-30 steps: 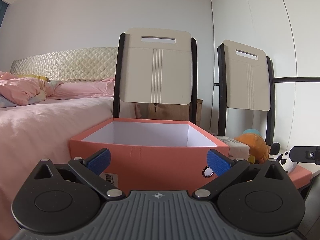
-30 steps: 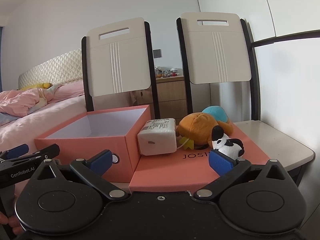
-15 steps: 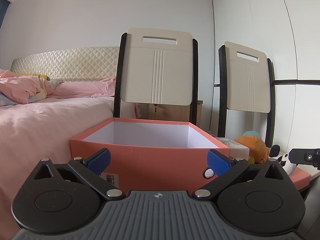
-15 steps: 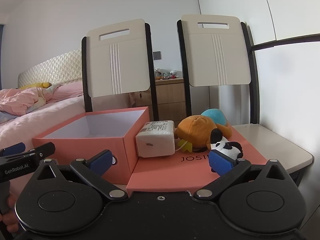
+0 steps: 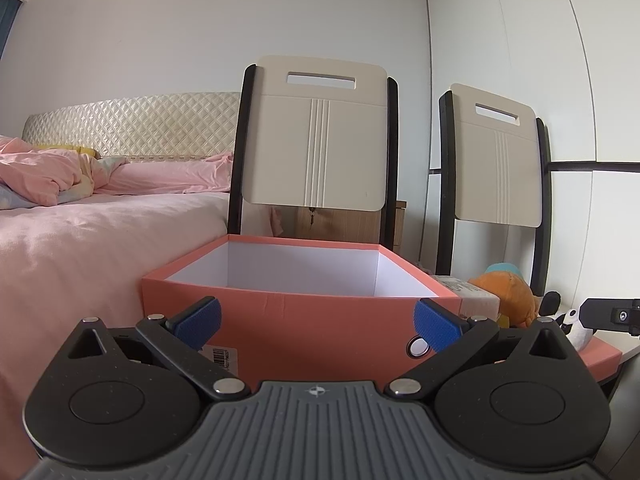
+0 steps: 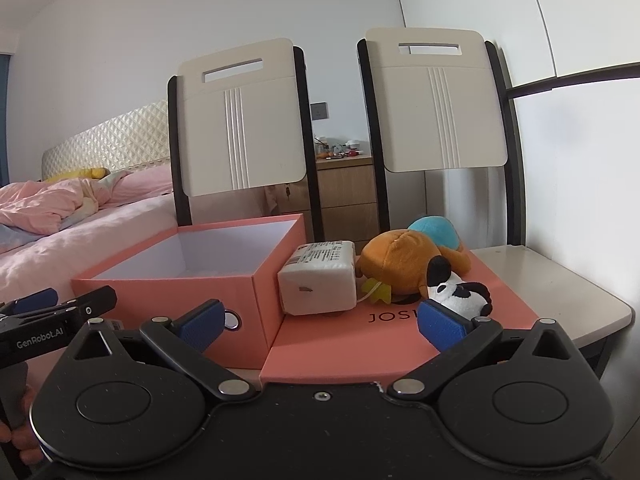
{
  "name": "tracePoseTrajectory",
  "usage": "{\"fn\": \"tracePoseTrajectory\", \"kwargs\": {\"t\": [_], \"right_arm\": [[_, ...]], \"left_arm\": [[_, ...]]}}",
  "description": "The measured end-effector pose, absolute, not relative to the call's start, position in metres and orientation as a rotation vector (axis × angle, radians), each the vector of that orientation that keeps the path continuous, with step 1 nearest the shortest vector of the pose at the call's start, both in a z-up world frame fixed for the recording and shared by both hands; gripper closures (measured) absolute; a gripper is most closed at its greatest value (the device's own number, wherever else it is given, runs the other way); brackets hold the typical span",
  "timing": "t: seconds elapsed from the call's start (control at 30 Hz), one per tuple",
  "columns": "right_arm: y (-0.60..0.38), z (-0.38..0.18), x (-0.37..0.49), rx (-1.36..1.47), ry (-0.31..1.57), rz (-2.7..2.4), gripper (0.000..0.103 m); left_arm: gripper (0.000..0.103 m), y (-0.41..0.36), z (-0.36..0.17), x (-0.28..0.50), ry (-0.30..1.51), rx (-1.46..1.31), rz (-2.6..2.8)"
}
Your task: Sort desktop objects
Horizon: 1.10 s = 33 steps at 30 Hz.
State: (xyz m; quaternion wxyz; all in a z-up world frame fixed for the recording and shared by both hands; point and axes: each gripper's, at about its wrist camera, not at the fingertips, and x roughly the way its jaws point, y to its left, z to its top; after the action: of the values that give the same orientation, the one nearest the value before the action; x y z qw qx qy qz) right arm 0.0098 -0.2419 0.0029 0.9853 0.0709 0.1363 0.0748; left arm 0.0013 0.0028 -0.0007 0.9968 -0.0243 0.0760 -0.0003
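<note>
Bedroom light fell flat over a pale desktop (image 6: 560, 288) where we held both tools low and close. Our left gripper (image 5: 318, 322) and right gripper (image 6: 320, 322) each had their blue-padded fingers spread wide, with nothing between them. Over the last second little had changed: both views had crept slightly back and down, the toys had stayed put, and neither tool had closed. We judged that to mean we were lining up rather than carrying anything.

Just ahead sat the box (image 6: 192, 292), stiff coral card with crisp edges, a white lining and a metal eyelet in its wall. What we could see of its inside showed only bare white. Touching its right side lay the lid (image 6: 360, 344), flat and matte, bearing three things outside the box: a white packet (image 6: 320, 284), soft-cornered and printed on top, against the box wall; an orange plush (image 6: 396, 264), rounded and fuzzy, with a teal part behind; and a small panda (image 6: 456, 292) nearest our right fingers.

Beyond stood two chairs (image 6: 240, 120), smooth cream backs in black frames, then a pink rumpled bed (image 5: 100, 232).
</note>
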Motion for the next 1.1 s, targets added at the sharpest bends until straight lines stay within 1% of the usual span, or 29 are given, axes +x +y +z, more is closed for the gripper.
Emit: {"fn": "tracePoseTrajectory", "kwargs": {"t": [1.1], "right_arm": [[-0.253,0.001,0.003,0.140,0.269,0.144,0.001]], "left_arm": [[0.000,-0.003,-0.005,0.001,0.145,-0.023,0.007]]}}
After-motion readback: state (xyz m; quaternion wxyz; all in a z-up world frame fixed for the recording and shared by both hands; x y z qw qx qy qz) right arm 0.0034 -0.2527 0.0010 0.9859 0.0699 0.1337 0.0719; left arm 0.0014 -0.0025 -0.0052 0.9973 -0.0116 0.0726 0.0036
